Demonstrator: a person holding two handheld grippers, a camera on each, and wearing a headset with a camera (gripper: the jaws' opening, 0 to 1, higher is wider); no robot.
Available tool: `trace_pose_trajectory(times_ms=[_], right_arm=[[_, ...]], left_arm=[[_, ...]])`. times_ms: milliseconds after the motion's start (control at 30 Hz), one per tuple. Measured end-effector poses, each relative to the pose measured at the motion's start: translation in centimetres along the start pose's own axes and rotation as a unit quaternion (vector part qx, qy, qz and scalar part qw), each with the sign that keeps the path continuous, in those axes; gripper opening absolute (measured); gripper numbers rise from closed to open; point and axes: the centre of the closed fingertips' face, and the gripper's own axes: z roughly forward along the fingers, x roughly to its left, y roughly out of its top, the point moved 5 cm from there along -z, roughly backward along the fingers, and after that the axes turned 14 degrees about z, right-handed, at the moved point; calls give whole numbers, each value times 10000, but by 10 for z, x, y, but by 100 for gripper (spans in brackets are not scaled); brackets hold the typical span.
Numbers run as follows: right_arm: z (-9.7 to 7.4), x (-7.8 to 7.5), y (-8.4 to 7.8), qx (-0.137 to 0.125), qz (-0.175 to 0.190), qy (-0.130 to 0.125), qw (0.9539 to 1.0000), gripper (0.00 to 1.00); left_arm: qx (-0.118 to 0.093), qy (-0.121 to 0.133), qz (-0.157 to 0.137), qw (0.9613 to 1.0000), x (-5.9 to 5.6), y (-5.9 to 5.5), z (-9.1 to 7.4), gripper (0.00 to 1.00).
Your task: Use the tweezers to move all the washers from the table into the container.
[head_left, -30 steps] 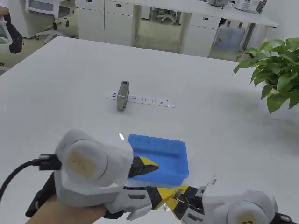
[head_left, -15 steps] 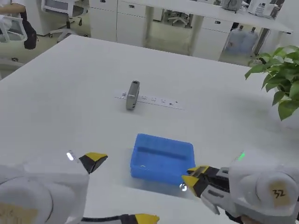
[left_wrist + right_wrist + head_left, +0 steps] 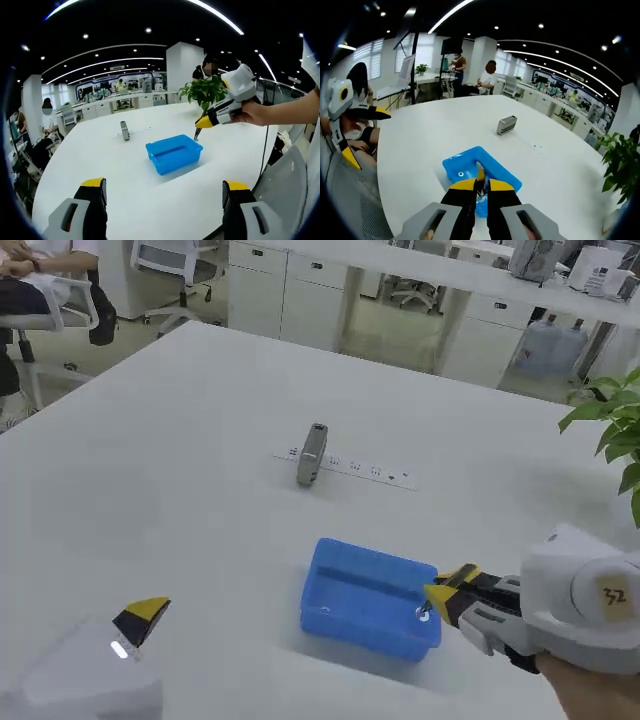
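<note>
Fingers of right gripper seen shut on tweezers, washer at tip over bin right rim, lower right of head view; left gripper wide open, empty

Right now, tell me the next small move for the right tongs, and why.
Probably ease the right tongs slightly further in over the blue rectangular plastic container, then release. They are shut on the slim metal tweezers, whose tip seems to hold a small silver washer right at the container's right-hand rim, so dropping here might miss. A second washer already lies inside.
</note>
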Motion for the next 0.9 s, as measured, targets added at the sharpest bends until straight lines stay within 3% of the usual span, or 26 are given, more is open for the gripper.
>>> trace_pose_trajectory(times_ms=[33,200,233,400,900], right_arm=[[3,-1,-2,30,33,-13,10000,3],[23,-11,-19,213,390,-90,9990,3],[28,-13,-25,292,396,-155,9987,3],[39,-18,-41,548,491,-225,9970,3],[51,-16,-55,797,482,-257,9953,4]], left_arm=[[18,122,14,9999,2,-3,1,99],[148,211,50,9997,-1,-12,7,99],[266,293,140,9991,0,-15,8,99],[344,188,181,9991,-4,-20,13,99],[479,348,405,9974,-1,-26,13,99]])
